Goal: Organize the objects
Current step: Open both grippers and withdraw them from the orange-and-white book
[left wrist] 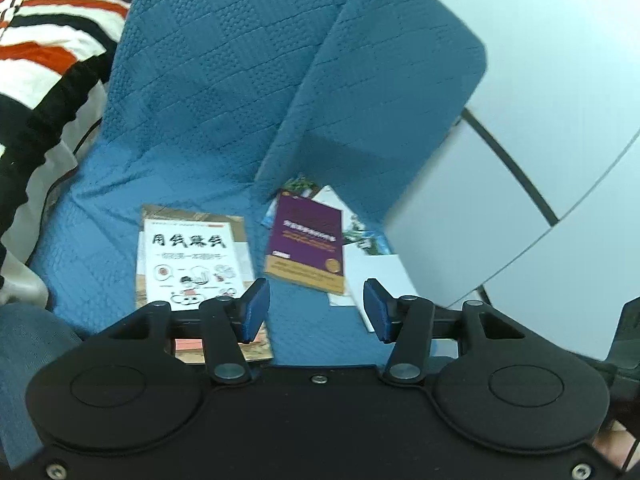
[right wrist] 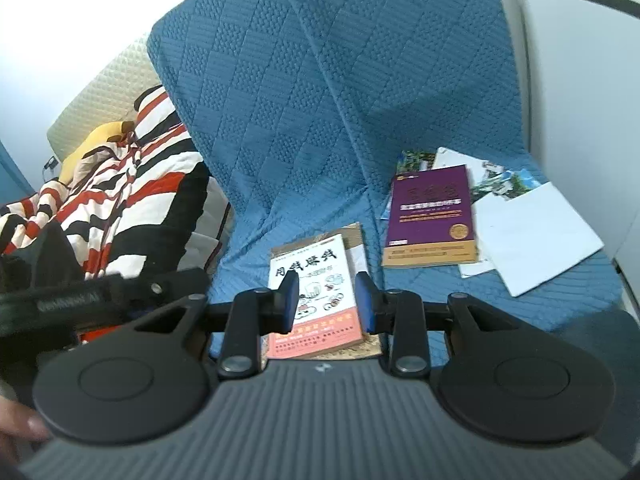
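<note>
On the blue quilted sofa seat (right wrist: 304, 184) lie a white book (right wrist: 310, 284), near, and a purple book (right wrist: 430, 216) to its right, both long axes running near to far. Loose papers (right wrist: 536, 232) poke out beneath the purple one, partly hidden. A striped blanket (right wrist: 120, 184) sits left. Your left hand-held gripper (left wrist: 316, 306) and right hand-held gripper (right wrist: 327, 302) hover open, holding nothing.

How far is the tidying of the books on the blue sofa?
Done: the white book lies on a brown one. In hand: nothing; both left gripper and right gripper are open. Left: purple book and loose papers, still scattered.
</note>
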`<state>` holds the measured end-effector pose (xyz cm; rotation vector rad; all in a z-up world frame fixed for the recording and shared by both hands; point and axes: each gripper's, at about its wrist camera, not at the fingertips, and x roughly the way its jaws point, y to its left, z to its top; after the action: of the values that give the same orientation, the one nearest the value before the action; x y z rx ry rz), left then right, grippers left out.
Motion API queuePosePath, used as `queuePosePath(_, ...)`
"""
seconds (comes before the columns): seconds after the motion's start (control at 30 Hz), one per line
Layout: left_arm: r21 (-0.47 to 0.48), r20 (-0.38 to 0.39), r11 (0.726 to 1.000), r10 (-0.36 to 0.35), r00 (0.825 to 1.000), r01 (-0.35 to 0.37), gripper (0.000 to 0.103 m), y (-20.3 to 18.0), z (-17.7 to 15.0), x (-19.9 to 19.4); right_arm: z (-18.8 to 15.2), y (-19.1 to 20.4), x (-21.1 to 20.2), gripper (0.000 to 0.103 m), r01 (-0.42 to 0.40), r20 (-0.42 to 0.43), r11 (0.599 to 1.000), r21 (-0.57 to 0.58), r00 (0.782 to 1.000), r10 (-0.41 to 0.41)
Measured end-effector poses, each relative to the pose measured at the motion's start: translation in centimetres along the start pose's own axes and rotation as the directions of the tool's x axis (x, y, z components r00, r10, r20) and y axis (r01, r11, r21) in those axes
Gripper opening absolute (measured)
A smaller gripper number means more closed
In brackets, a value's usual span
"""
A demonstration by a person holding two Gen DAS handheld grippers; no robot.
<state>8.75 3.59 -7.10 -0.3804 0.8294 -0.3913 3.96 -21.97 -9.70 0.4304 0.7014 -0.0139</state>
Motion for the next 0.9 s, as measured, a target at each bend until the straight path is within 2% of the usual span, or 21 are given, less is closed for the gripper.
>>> queuePosePath(0.2, 0.046, 0.000, 0.999, -0.013, 1.000, 0.012, 0.051, -2.7, -1.5, -0.6, -1.3, -1.3, -2.7, 0.035, 0.019, 0.027, 1.000, 0.005, 0.999, -0.019)
queuePosePath(0.4, 0.069, 0.009, 0.997, -0.036, 0.999, 0.036, 0.057, -5.0, -3.1, -1.1, -2.7, -2.5, -4.6, 0.035, 0.050, 0.053, 0.999, 0.013, 0.997, -0.050)
queuePosePath(0.67, 0.096, 0.005, 0.994, -0.057, 0.998, 0.057, 0.075, -6.3, -4.9, -0.8, -4.0, -4.5, -5.2, 0.036, 0.082, 0.058, 0.996, 0.046, 0.995, -0.085)
queuePosePath(0.7, 0.102, 0.000, 0.993, -0.056, 0.998, 0.056, 0.080, -6.4, -5.1, -0.6, -4.1, -4.6, -5.1, 0.048, 0.087, 0.057, 0.995, 0.042, 0.994, -0.089)
queuePosePath(0.73, 0.108, -0.004, 0.993, -0.055, 0.999, 0.055, 0.083, -6.5, -5.2, -0.5, -4.2, -4.7, -4.9, 0.069, 0.093, 0.055, 0.995, 0.037, 0.994, -0.095)
queuePosePath(0.8, 0.120, -0.008, 0.991, -0.053, 0.999, 0.054, 0.088, -6.7, -5.5, -0.2, -4.5, -4.9, -4.7, 0.089, 0.104, 0.061, 0.994, 0.036, 0.993, -0.106)
queuePosePath(0.9, 0.116, -0.020, 0.992, -0.056, 0.998, 0.058, 0.102, -6.4, -5.5, 0.5, -4.5, -5.2, -4.0, 0.089, 0.103, 0.052, 0.994, 0.033, 0.993, -0.105)
